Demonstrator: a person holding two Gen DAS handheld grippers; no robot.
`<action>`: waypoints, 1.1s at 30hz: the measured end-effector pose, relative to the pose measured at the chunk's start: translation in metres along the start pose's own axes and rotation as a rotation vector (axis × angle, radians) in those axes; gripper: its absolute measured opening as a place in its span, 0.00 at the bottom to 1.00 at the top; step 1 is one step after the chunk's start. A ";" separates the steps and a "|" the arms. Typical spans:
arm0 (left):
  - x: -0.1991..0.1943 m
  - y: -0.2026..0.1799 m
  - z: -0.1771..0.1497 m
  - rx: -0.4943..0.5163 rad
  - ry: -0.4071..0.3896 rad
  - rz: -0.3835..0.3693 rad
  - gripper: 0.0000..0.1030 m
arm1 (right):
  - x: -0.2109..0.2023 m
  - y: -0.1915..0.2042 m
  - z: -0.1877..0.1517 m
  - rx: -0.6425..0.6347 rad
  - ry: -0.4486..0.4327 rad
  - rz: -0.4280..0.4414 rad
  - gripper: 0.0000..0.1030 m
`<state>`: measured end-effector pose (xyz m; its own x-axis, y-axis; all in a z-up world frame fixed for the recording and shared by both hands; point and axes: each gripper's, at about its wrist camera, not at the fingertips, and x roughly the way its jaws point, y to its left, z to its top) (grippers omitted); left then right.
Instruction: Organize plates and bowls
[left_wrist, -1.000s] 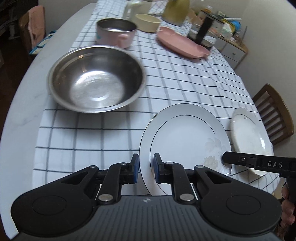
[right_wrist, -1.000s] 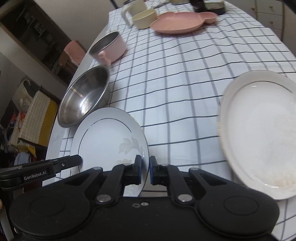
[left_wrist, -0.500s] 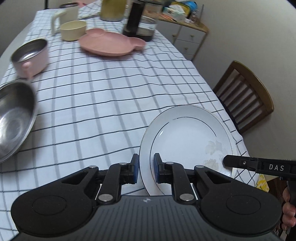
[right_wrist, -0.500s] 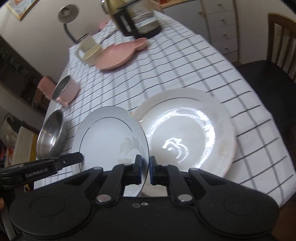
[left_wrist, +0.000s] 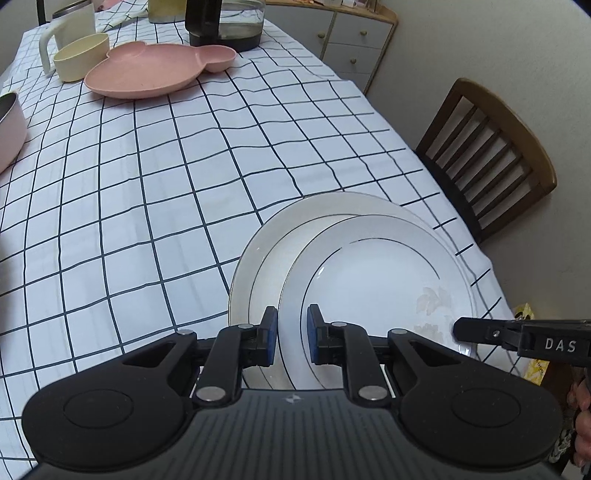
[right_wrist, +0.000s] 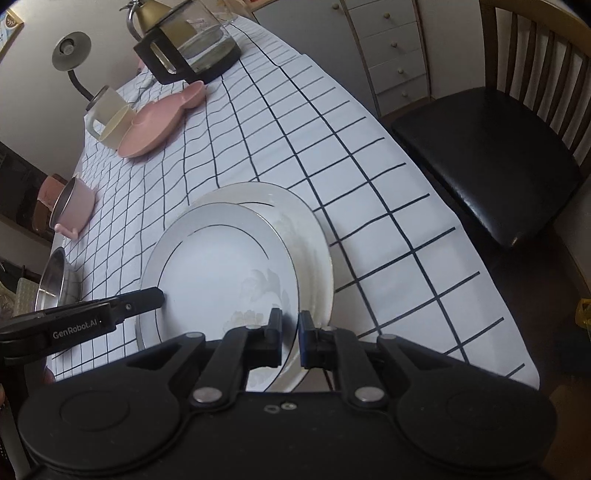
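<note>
Left hand-held gripper pinching the near rim of the leaf-patterned plate; right hand-held gripper pinching the opposite rim of the same plate. Plate carried between both, hanging just above the cream plate, which lies on the checked surface directly ahead of both sets of fingers. Best done by keeping both grips level, centring over the cream plate, lowering gently until rims meet, then letting go with both together to avoid a clatter or a slide.

left wrist: close, downward | right wrist: same | shared: white plate
</note>
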<state>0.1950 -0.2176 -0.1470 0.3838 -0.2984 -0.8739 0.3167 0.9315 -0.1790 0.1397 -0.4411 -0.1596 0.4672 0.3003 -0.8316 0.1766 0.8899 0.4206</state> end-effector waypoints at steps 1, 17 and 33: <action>0.002 0.000 0.000 0.000 0.004 0.005 0.15 | 0.002 -0.001 0.001 0.000 0.004 0.001 0.09; 0.012 0.001 0.002 0.002 0.035 0.036 0.15 | 0.016 -0.004 0.010 -0.003 0.035 0.010 0.08; 0.002 0.006 -0.002 0.008 0.041 0.015 0.15 | 0.008 0.014 0.011 -0.098 0.009 -0.079 0.16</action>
<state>0.1953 -0.2121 -0.1506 0.3531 -0.2753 -0.8942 0.3184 0.9340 -0.1619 0.1554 -0.4301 -0.1569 0.4469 0.2304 -0.8644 0.1267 0.9402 0.3161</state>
